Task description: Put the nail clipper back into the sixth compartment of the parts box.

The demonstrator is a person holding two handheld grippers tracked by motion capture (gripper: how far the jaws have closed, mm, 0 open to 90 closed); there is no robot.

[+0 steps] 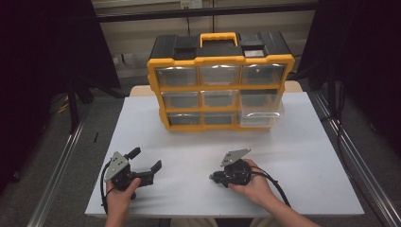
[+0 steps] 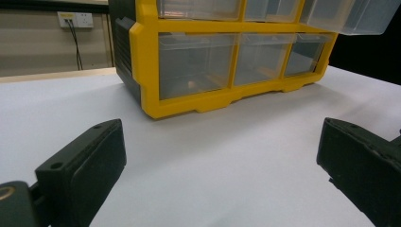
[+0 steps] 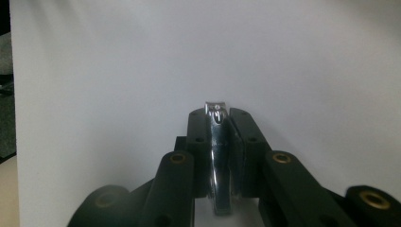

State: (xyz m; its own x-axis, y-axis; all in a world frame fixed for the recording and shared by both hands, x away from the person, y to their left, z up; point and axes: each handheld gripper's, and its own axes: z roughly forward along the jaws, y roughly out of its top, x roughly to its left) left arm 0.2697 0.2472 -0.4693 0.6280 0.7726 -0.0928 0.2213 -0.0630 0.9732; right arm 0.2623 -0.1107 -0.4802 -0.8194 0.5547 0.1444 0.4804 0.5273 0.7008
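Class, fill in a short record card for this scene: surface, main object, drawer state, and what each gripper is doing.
Surface: white table
Main object: yellow and black drawer cabinet, three rows of three clear drawers
Drawer state: lower right drawer sticks out; the others look closed
Left gripper: open, holding nothing
Right gripper: shut on a shiny nail clipper

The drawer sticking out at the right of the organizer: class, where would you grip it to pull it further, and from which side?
Grip the front lip of the clear drawer in the yellow organizer, coming straight from the front. It already juts forward past the frame, so its front wall is exposed. The open left gripper seems the better choice, since the right gripper is shut on a metal clipper.
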